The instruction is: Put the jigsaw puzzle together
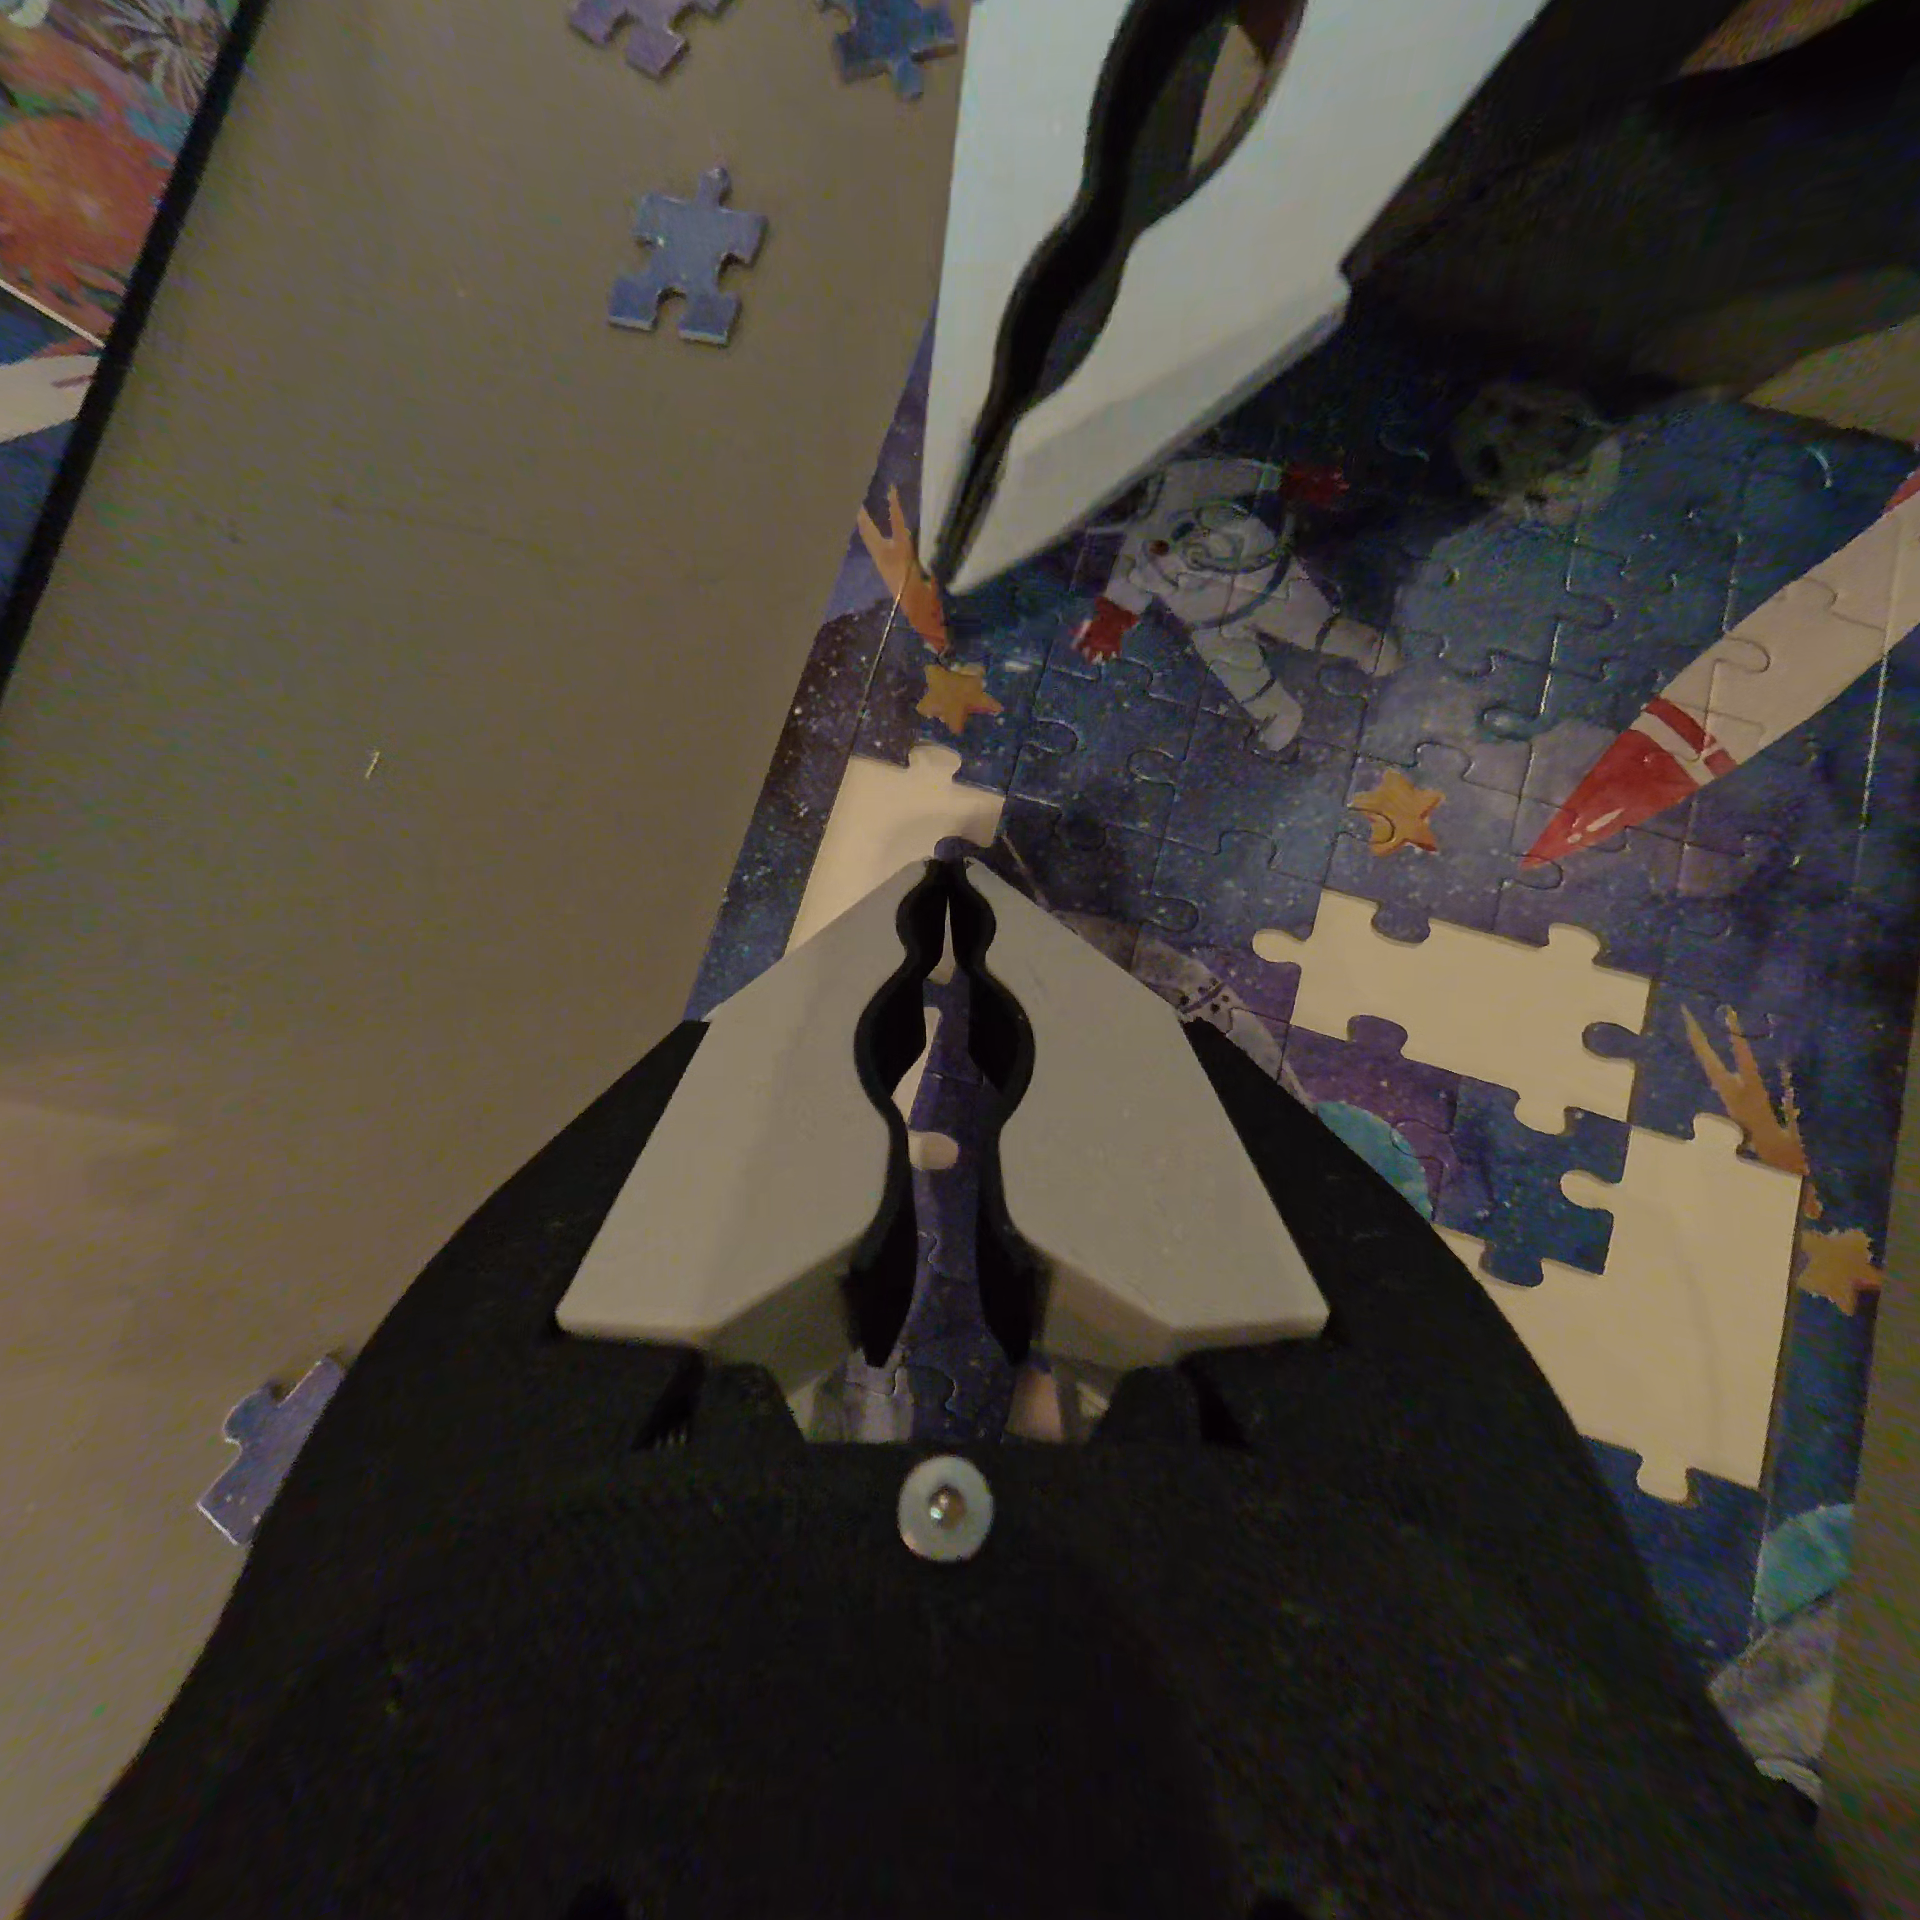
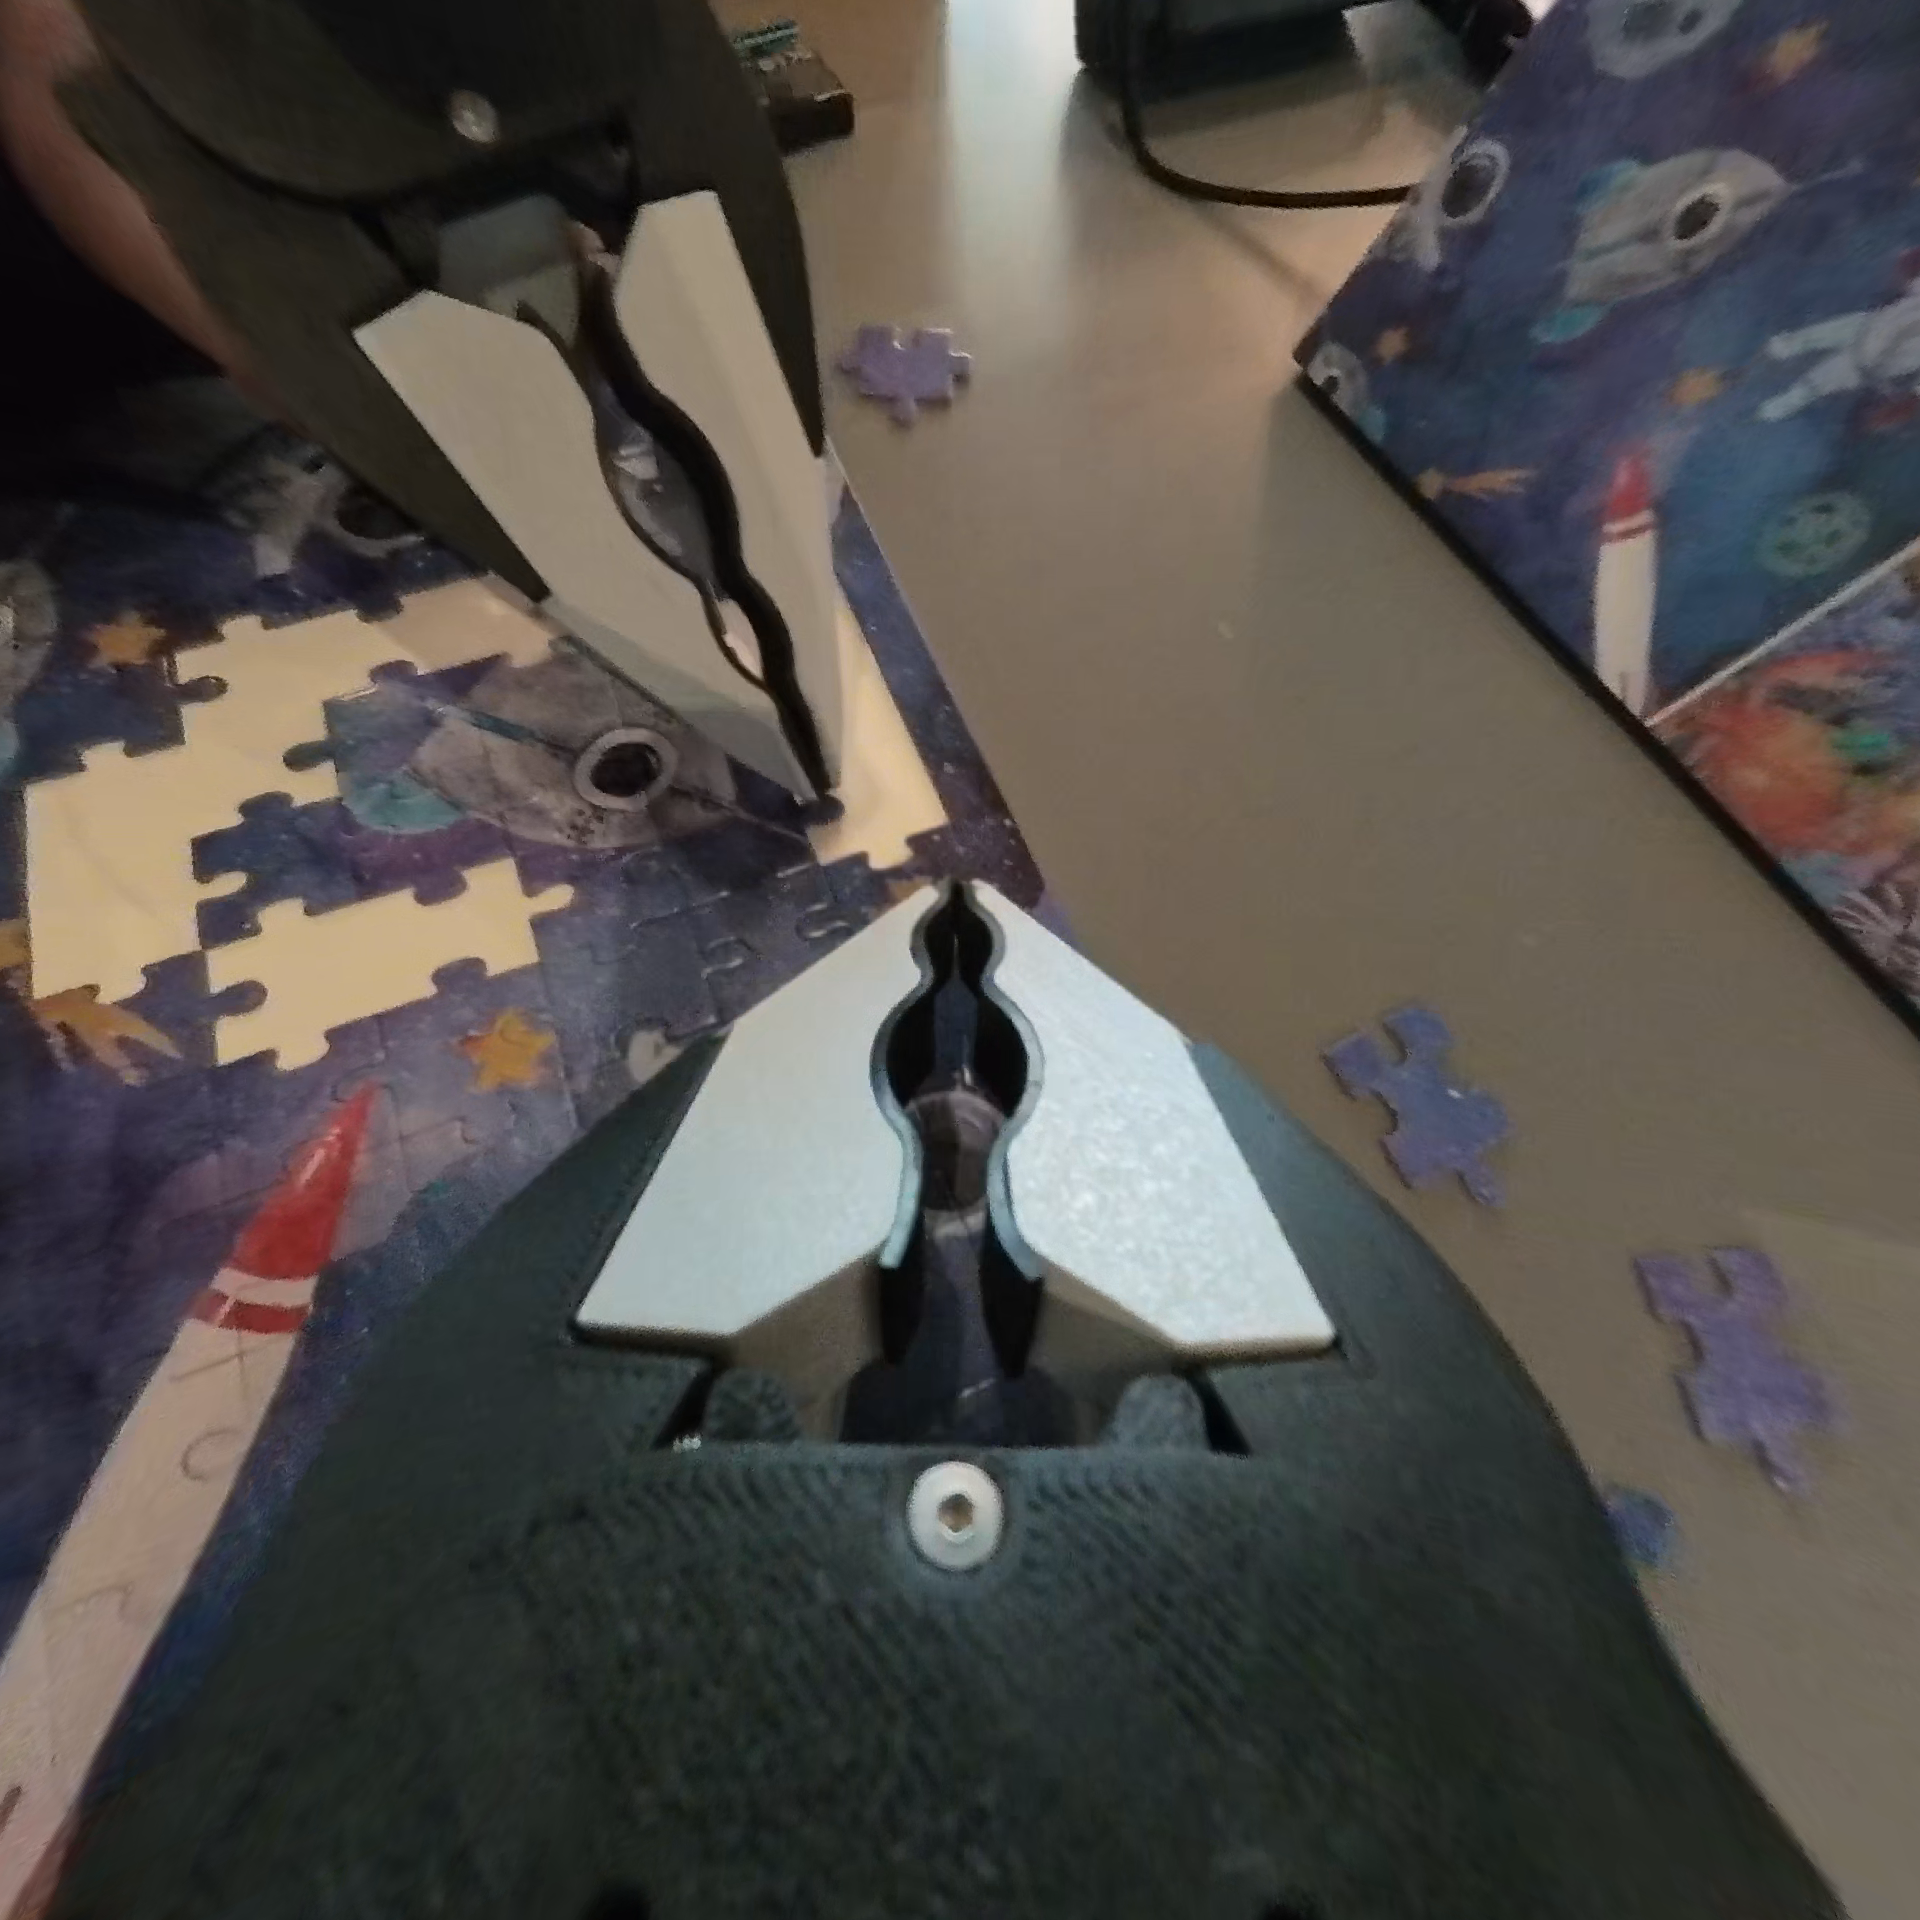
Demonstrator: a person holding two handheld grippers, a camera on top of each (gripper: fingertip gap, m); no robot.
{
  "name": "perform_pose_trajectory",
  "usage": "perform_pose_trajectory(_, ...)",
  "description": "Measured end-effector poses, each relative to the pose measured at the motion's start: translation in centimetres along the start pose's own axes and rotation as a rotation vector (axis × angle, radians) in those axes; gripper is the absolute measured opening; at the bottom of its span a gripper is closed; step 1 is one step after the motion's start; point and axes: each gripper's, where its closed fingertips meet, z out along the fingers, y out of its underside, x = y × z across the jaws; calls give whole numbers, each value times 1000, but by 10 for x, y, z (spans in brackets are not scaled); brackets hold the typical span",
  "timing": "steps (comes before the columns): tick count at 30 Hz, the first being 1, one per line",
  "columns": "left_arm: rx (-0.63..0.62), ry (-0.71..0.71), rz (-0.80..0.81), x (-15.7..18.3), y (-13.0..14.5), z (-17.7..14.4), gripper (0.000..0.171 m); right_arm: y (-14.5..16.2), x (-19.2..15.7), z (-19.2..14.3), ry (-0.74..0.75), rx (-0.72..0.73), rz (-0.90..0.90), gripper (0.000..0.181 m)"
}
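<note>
The left gripper (image 1: 951,868) is seen with its fingers pressed together at the tips, a tiny dark bit possibly pinched there; whether a piece is held cannot be told. The right gripper (image 2: 958,896) is likewise closed, nothing visibly held. Beneath both fingertips the jigsaw puzzle (image 1: 1351,727) lies on the bench (image 1: 416,727), white gaps unfilled. Loose pieces (image 2: 1434,1107) are scattered right of the right fingers

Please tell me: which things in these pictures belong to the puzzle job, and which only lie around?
Belong to the job:
- half-built space puzzle
- loose pieces on the table
- picture box
- left gripper, fingers together
- right gripper, fingers together

Only lying around:
- black cable
- dark device
</note>
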Motion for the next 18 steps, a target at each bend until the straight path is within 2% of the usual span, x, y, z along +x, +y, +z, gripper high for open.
perform_pose_trajectory(6,50,-51,-82,-27,3,-17,0,0,-11,-11,-119,60,1,0)
perform_pose_trajectory(10,91,-89,-120,-42,2,-24,0,21,-24,0,-149,-67,-82,0)
perform_pose_trajectory(14,80,-159,-91,-49,3,-26,0,-7,-15,-17,-110,91,-49,0)
perform_pose_trajectory(16,91,-183,-85,-52,1,-28,0,-14,-20,-20,-154,140,-27,0)
perform_pose_trajectory(18,110,-199,-86,-55,-1,-31,0,3,-28,-7,-193,46,-40,0)
